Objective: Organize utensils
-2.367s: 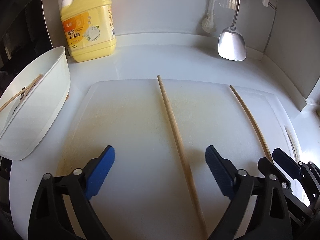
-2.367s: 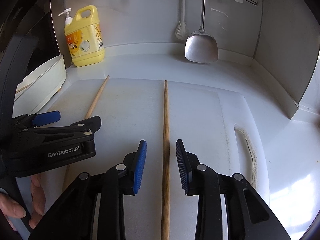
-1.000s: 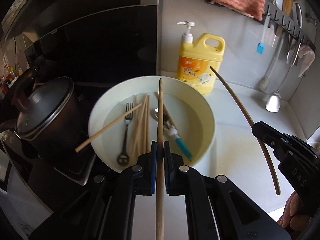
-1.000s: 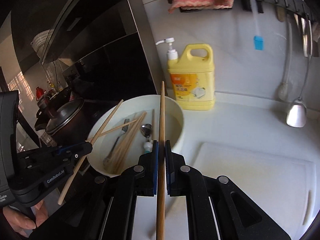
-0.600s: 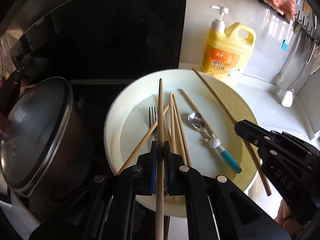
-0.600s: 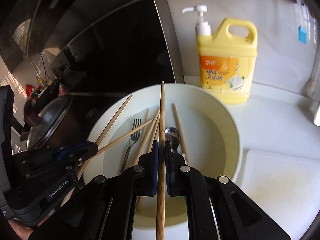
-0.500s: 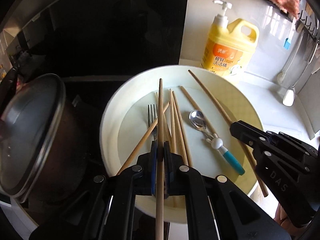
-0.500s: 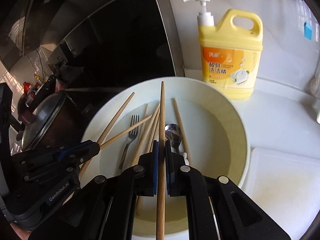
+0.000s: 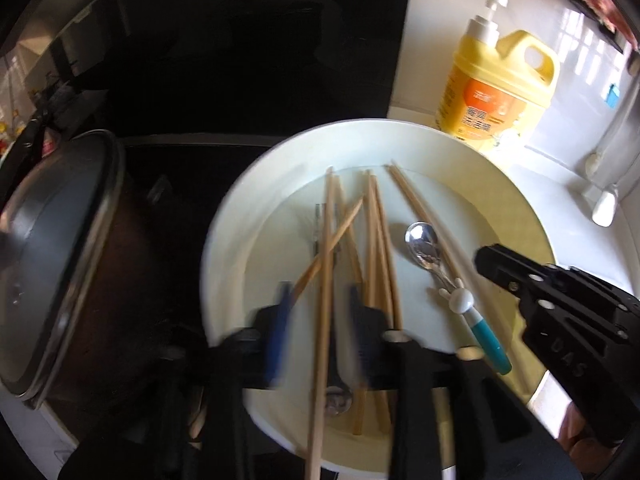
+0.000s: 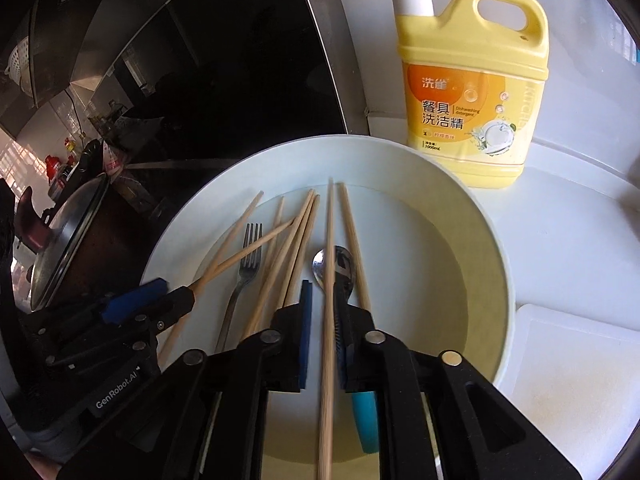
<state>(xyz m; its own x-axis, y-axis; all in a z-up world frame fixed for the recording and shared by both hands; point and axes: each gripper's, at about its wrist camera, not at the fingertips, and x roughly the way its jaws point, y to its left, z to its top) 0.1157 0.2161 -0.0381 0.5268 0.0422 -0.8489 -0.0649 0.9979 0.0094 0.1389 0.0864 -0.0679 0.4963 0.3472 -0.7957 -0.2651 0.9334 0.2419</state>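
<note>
Countertop (image 10: 580, 248) first: white, with a black cooktop panel (image 10: 248, 80) along its left edge. We see a dark lidded pot (image 9: 60, 248) on that left side, just beside the basin. White round basin (image 10: 472, 216) sits near the counter's back-left corner, touching or almost touching the yellow dish-soap jug (image 10: 472, 92) behind it; we can't tell which. White cutting board (image 10: 576, 380) lies just right of the basin, toward the counter's front-right.

Left gripper (image 9: 320, 336): jaws opening, blue pads clearly apart, motion-blurred. One chopstick (image 9: 326, 280) runs lengthwise between them, touching neither pad as far as we can tell, its far tip over the basin floor near the back wall.

Right gripper (image 10: 323, 320): jaws opening, only a narrow gap so far. Second chopstick (image 10: 329, 300) lies in that gap, with a sliver of daylight on the left pad side; contact on the right pad we can't tell. Its tip reaches toward the basin's back wall.

Inside the basin, on the floor: loose bundle of wooden chopsticks (image 10: 296, 248) left of centre, some crossed; steel fork (image 10: 244, 272) near the left wall, tines toward the back; steel spoon (image 9: 424, 244) with white-and-teal handle (image 9: 486, 340), bowl toward the back, handle toward the front rim.

A bit of a hand (image 9: 572, 436) shows under the right gripper's body at the left wrist view's lower right edge.
</note>
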